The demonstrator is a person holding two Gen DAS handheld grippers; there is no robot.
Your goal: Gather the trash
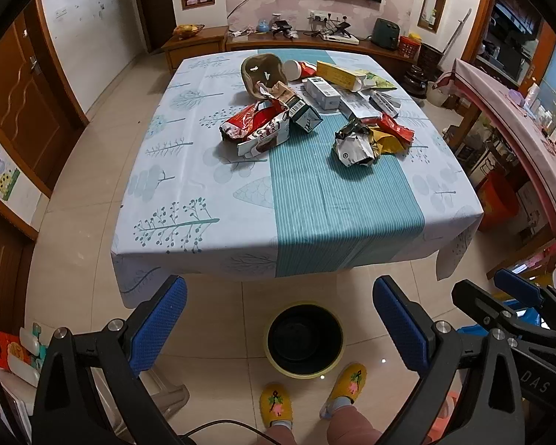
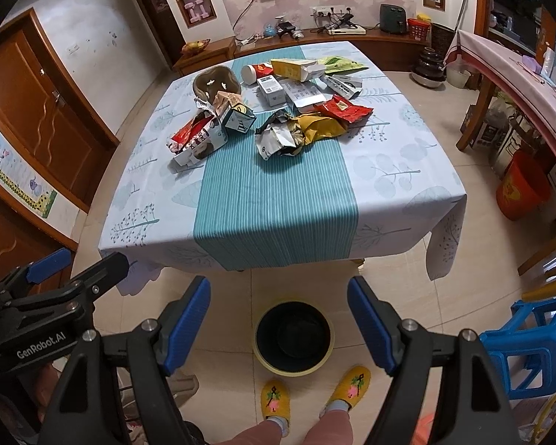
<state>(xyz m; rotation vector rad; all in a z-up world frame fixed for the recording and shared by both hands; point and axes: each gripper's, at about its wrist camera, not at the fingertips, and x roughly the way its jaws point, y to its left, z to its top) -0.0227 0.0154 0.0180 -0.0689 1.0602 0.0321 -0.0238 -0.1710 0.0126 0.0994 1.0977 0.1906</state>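
**Both grippers wide open above the bin**

Blue-padded left gripper (image 1: pixel 280 328) and right gripper (image 2: pixel 278 328) hover with jaws spread wide, gripping nothing, over the round yellow-rimmed bin (image 2: pixel 294 337) on the floor by yellow slippers (image 2: pixel 352 385). Trash sits on the table (image 2: pixel 270 200) toward its far half: a red-white wrapper (image 1: pixel 257 129) lying diagonally, a crumpled silver wrapper (image 1: pixel 354 144), and a yellow box (image 1: pixel 339 74) lengthwise across the far edge.

Beige tiled floor (image 1: pixel 92 193), brown wooden doors (image 1: pixel 22 107).

tablecloth (image 1: pixel 174 185) pale blue, tree print | runner (image 1: pixel 333 204) teal striped
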